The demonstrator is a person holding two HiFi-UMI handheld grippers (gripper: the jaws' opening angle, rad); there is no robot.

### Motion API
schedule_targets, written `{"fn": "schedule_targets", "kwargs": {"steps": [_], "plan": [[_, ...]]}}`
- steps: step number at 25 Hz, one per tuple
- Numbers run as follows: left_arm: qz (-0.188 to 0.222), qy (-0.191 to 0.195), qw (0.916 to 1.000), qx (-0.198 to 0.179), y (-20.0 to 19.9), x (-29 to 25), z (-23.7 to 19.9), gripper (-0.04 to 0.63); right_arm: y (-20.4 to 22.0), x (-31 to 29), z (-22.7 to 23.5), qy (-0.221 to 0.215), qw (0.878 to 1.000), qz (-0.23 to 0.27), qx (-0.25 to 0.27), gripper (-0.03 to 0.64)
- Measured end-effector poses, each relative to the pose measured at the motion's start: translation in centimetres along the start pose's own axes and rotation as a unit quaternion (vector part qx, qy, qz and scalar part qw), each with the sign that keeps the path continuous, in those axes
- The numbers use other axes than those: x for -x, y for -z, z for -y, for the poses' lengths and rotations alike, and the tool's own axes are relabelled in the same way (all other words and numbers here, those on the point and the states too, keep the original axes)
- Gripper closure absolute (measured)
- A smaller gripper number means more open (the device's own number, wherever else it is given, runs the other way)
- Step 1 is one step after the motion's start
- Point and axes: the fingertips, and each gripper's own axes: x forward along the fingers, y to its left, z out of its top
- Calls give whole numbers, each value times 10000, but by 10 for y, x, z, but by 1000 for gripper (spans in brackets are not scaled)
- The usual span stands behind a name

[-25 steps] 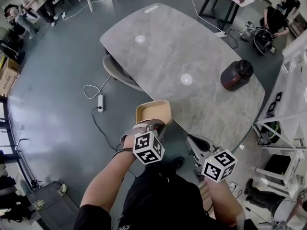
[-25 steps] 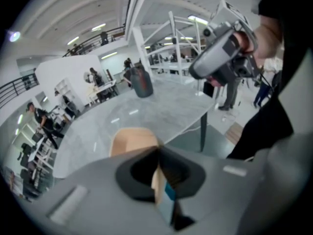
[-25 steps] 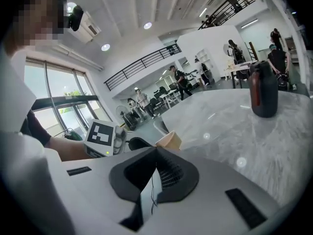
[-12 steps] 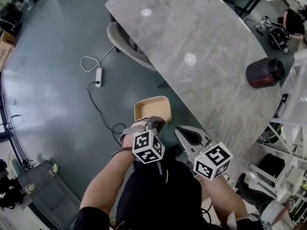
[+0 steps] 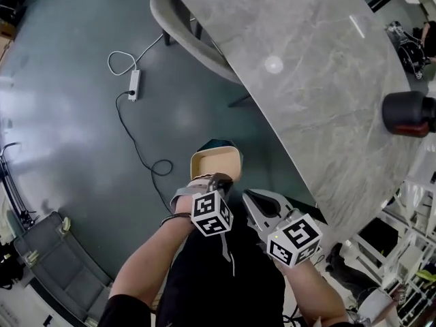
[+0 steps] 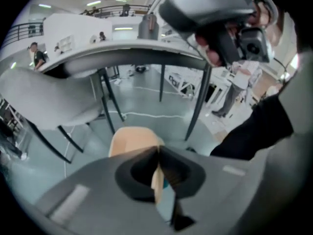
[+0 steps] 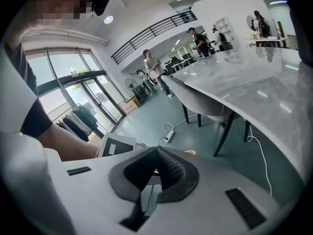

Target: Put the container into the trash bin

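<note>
The left claw (image 5: pixel 216 181) is pinched narrow on the near rim of the tan container (image 5: pixel 215 162) and holds it out over the floor (image 5: pixel 82 135), just off the edge of the grey table (image 5: pixel 320 80). The right claw (image 5: pixel 262 203) hangs just beside it, jaws together with nothing between them. A grey chair (image 5: pixel 184 26) stands at the table, and a power strip (image 5: pixel 134 85) lies on the floor.

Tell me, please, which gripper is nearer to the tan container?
Left. The left gripper is clamped on the near rim of the container. The right gripper is shut and empty, off to the container's right and not touching it.
</note>
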Motion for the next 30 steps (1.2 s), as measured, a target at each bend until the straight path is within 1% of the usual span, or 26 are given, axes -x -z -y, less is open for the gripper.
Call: {"fn": "schedule_targets", "kwargs": {"steps": [2, 5, 9, 13, 17, 22, 25, 28, 29, 30], "plan": [[-84, 11, 10000, 15, 14, -22, 0, 577, 9, -11, 7, 1, 10000, -54, -22, 623], [-348, 44, 9993, -126, 40, -55, -1, 577, 23, -25, 15, -15, 9999, -92, -93, 623], [-658, 143, 9970, -389, 68, -93, 2, 577, 47, -36, 33, 12, 9996, -132, -233, 623], [-851, 351, 9927, -782, 91, -121, 10, 575, 72, -45, 53, 88, 9986, -93, -517, 623], [-863, 408, 9923, -792, 98, -142, 9, 575, 95, -56, 72, 174, 9977, -117, -648, 623], [-1055, 462, 9870, -1122, 107, -163, 17, 574, 117, -67, 84, 218, 9968, -185, -750, 623], [-1214, 473, 9848, -1146, 116, -175, 14, 574, 124, -72, 90, 224, 9963, -177, -810, 623], [-1330, 564, 9839, -1054, 127, -181, 11, 566, 127, -75, 90, 214, 9963, -199, -814, 623], [-1323, 557, 9844, -1012, 129, -180, 9, 547, 128, -75, 89, 205, 9963, -212, -812, 623], [-1282, 511, 9856, -976, 129, -178, 6, 505, 129, -74, 88, 196, 9962, -226, -816, 623]]}}
